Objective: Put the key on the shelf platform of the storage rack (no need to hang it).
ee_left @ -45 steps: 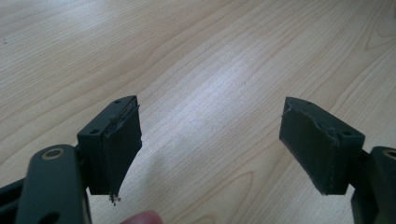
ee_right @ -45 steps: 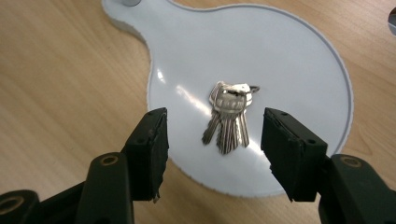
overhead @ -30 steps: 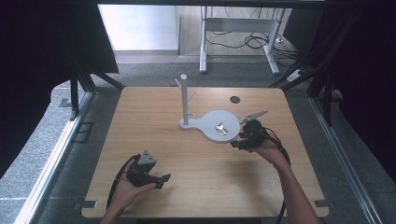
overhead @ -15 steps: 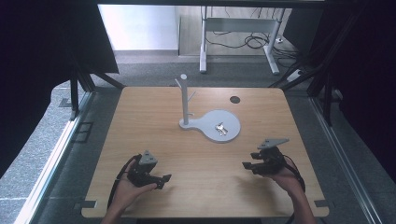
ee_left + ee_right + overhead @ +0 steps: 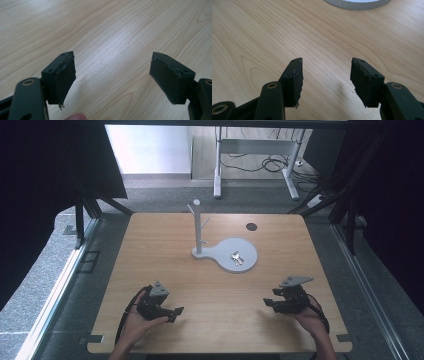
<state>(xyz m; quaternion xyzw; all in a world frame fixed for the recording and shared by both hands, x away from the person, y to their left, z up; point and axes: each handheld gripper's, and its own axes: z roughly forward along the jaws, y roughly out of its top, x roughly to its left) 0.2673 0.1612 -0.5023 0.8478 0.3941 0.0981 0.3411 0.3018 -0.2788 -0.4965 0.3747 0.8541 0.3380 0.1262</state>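
A grey stand (image 5: 199, 227) with a post and short pegs rises from a flat round tray (image 5: 245, 262) at the table's middle back. A small bunch of metal keys (image 5: 236, 258) lies on the tray. My left gripper (image 5: 174, 312) rests low at the front left, open, with bare wood between its pads (image 5: 63, 80). At the front right my right gripper (image 5: 267, 301) is open too, holding nothing; in the right gripper view its pads (image 5: 295, 81) stand apart over wood, with the tray's rim (image 5: 357, 4) at the top edge.
A dark round hole (image 5: 251, 226) sits in the wooden tabletop (image 5: 210, 290) at the back right. Beyond the table are a grey floor, a desk frame (image 5: 255, 165) with cables, and black curtains at both sides.
My right gripper has drawn back from the tray to the front right of the table, leaving the keys on the tray. The left gripper has stayed put.
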